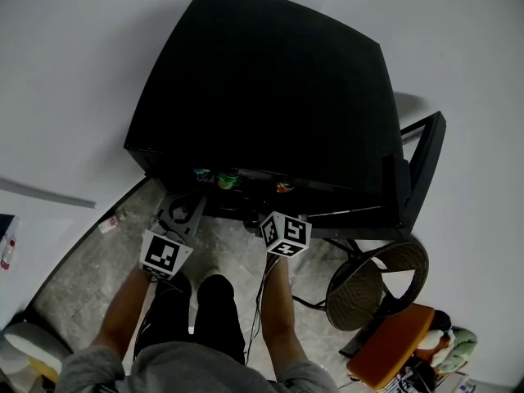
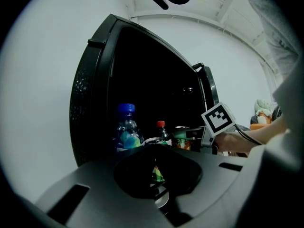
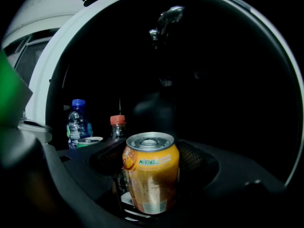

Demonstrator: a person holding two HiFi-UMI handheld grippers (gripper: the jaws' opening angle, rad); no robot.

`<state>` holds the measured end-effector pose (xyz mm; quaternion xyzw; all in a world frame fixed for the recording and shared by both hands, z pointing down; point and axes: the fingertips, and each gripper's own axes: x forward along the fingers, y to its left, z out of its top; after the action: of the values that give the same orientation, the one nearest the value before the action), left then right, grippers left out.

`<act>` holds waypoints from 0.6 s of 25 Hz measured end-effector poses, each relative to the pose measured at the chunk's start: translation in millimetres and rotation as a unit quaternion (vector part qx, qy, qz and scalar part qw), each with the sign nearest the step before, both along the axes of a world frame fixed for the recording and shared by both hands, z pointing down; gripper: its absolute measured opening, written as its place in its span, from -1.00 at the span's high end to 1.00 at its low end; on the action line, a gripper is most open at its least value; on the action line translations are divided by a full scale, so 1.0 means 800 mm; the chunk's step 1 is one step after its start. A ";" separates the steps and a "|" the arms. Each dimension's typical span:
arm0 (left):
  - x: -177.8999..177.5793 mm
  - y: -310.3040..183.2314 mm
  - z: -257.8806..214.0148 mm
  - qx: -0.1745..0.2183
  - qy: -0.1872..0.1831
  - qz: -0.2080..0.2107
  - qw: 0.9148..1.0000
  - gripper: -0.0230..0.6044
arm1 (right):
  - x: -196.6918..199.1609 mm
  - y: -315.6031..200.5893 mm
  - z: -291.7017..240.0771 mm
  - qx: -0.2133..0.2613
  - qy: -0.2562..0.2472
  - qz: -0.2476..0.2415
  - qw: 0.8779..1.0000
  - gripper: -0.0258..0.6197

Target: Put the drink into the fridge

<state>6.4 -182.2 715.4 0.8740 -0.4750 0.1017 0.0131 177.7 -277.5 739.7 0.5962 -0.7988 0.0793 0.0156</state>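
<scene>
Plainly the drink, an orange can (image 3: 151, 167), sits low in the centre of the right gripper view, pinched between the 2 jaws of the right gripper (image 3: 151, 179) against the dark inside of the fridge (image 1: 262, 80); whether its base already rests on a shelf cannot be made out. The likeliest trouble, as I judge it, is a knock: a red-capped bottle (image 3: 118, 127), a blue-capped bottle (image 3: 77, 122) and a green can (image 1: 228, 178) stand together at the left of the opening, so a drift that way could tip 1 of them. The orange can also looks slightly tilted in the grip, so letting go before it is seated could topple it. In the head view the right forearm reaches straight up the frame from the bottom centre, with its marker cube (image 1: 284, 234) at the fridge's front edge. The left gripper (image 2: 154, 175) is held left of centre over the floor, short of the opening, with jaws pressed together and holding nothing.
</scene>
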 end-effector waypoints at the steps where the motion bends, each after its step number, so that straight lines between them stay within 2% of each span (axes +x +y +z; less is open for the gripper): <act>1: 0.001 0.000 -0.001 -0.001 0.004 0.000 1.000 0.91 | 0.000 0.001 0.000 -0.002 0.001 0.001 1.000 -0.12; 15: 0.000 0.008 0.001 0.002 0.004 0.007 1.000 0.91 | -0.002 0.014 0.008 -0.008 0.037 -0.003 0.999 -0.12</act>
<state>6.6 -176.2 716.2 0.8777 -0.4690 0.0979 0.0126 176.4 -266.1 746.4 0.5959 -0.7990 0.0632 0.0502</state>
